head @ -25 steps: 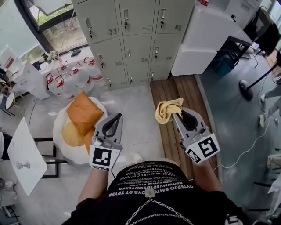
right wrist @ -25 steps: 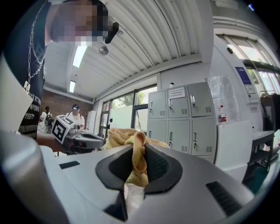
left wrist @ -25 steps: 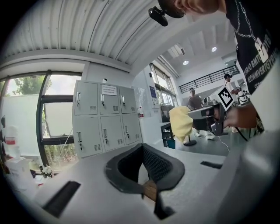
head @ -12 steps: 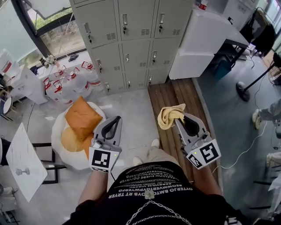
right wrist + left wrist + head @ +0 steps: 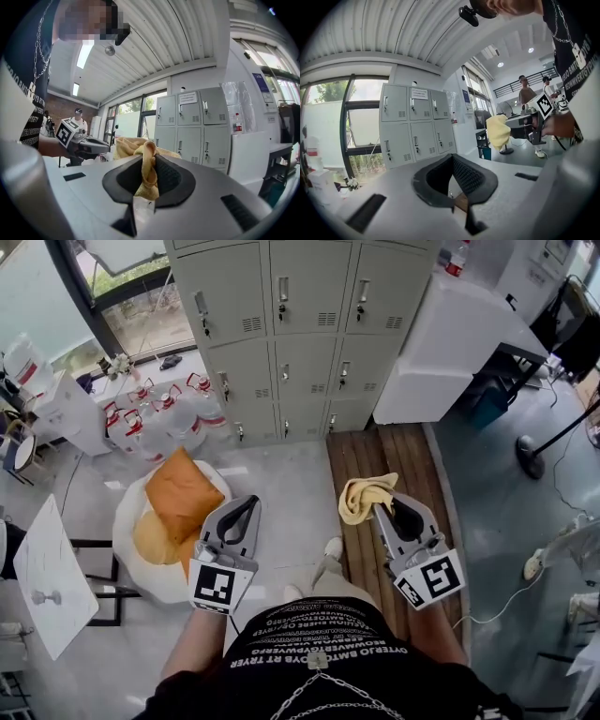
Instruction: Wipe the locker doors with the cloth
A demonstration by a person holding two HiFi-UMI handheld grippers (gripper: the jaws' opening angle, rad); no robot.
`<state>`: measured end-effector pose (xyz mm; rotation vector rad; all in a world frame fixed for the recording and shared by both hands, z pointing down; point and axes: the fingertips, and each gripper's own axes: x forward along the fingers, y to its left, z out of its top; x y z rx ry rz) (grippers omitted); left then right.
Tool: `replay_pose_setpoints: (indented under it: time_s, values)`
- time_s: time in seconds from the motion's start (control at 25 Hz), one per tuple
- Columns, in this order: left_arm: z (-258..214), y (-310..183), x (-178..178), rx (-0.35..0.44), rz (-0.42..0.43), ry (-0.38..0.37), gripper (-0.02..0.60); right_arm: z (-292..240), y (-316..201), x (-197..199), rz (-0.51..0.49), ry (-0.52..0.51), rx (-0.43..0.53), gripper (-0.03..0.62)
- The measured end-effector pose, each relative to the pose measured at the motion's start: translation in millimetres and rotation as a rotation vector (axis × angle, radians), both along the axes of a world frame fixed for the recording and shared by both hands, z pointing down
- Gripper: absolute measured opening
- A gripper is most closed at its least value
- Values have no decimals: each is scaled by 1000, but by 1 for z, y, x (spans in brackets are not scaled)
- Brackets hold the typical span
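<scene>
A bank of grey locker doors (image 5: pixel 286 329) stands ahead, several steps away; it also shows as lockers (image 5: pixel 415 124) in the left gripper view and lockers (image 5: pixel 190 126) in the right gripper view. My right gripper (image 5: pixel 377 507) is shut on a crumpled yellow cloth (image 5: pixel 364 495), which bunches out past the tips; the cloth (image 5: pixel 146 171) is pinched between the dark pads. My left gripper (image 5: pixel 251 502) is shut with nothing in it, held level beside the right one. Both grippers are well short of the lockers.
A white cabinet (image 5: pixel 450 338) stands right of the lockers. Several water bottles (image 5: pixel 155 413) sit on the floor at left, near a white beanbag (image 5: pixel 141 568) with orange cushions (image 5: pixel 181 491). A wooden plank strip (image 5: pixel 389 465) runs under the right gripper. People stand in the background.
The lockers sit slightly lower and larger in the head view, so I have come a little closer. Both grippers keep their pose; the cloth stays pinched.
</scene>
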<state>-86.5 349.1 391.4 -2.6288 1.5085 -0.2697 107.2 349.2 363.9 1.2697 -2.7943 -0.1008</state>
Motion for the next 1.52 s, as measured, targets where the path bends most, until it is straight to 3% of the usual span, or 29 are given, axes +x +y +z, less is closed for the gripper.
replay_pose_setpoints:
  time_s: [0.4, 1.52]
  values:
    - [2, -63, 23, -10, 3, -30, 5, 15, -68, 13, -38, -43, -56, 48]
    - [5, -236, 81, -40, -54, -15, 5, 15, -242, 55, -133, -34, -66, 48]
